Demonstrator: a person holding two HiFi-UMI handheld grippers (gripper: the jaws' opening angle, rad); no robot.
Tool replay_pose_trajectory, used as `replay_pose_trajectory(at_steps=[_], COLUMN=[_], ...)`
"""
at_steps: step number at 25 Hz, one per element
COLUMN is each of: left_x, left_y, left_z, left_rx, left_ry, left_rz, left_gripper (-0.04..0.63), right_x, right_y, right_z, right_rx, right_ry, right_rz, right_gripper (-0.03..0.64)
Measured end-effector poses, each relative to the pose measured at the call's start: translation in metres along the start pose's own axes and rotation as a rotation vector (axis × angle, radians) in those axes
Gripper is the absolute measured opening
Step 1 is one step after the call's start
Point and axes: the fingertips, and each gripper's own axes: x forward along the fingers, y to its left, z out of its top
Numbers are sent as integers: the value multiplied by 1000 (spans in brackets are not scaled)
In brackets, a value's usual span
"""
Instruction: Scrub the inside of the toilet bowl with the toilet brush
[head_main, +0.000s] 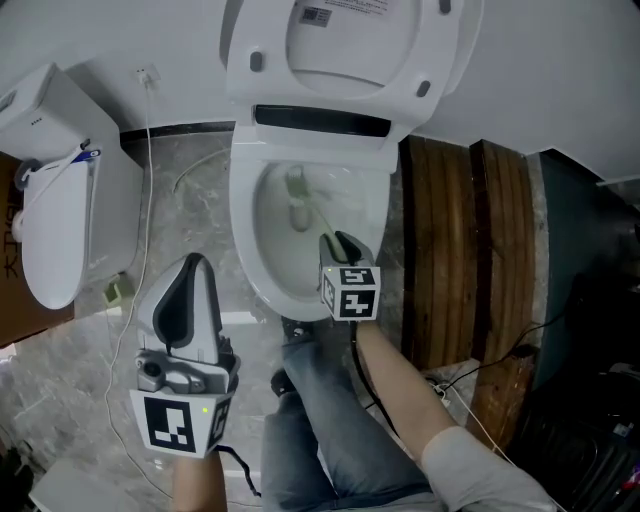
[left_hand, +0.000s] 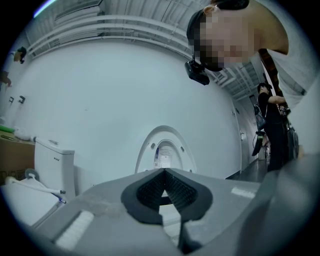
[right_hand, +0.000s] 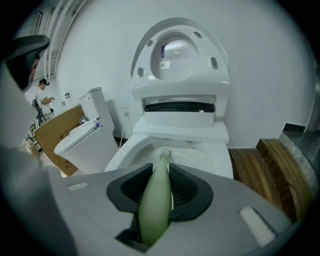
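Note:
A white toilet (head_main: 250, 180) stands with its lid (head_main: 345, 40) raised, its bowl (right_hand: 200, 157) open below. My right gripper (head_main: 335, 245) hangs over the bowl's near right rim, shut on the pale green handle of the toilet brush (right_hand: 155, 200). The brush head (head_main: 297, 185) reaches down inside the bowl near its far wall. My left gripper (head_main: 192, 285) is held over the floor to the left of the toilet, shut with nothing between its jaws (left_hand: 164, 192), which point at the wall and the raised lid (left_hand: 165, 152).
A second white toilet (head_main: 60, 200) stands at the left with a cardboard box (right_hand: 55, 132) beside it. A cable (head_main: 148, 200) runs down the wall to the floor. Wooden slats (head_main: 465, 250) lie right of the toilet. The person's legs (head_main: 330, 420) are just in front of the bowl.

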Motion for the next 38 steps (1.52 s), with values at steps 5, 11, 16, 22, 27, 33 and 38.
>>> replay_pose_trajectory(at_steps=[5,11,16,22,27,33,38], left_x=[-2,-7,-12,-18,-24,-31,-34], left_y=[6,9,8,2,-7,-15,-25], left_z=[2,1,2,5,9,9,13], left_rx=[-4,-11,-10,-19,-32,-17,-14], left_ry=[-2,5,15,18,15,17,11], left_rz=[8,17,15,9,-7,-22,-36], left_gripper=[3,3,3,3,3,3,3], right_x=[4,0,-12,-31,-50,-70,-87], right_y=[13,41,58,63,67,67,65], right_z=[-10,-15,-23,-37,-53,-70,-83], right_rx=[45,72,66,115,147,172,175], right_ry=[27,50,69,84,102,119,129], right_rz=[26,106,148,176,188,197,206], right_gripper=[103,101,101,101,101,101,103])
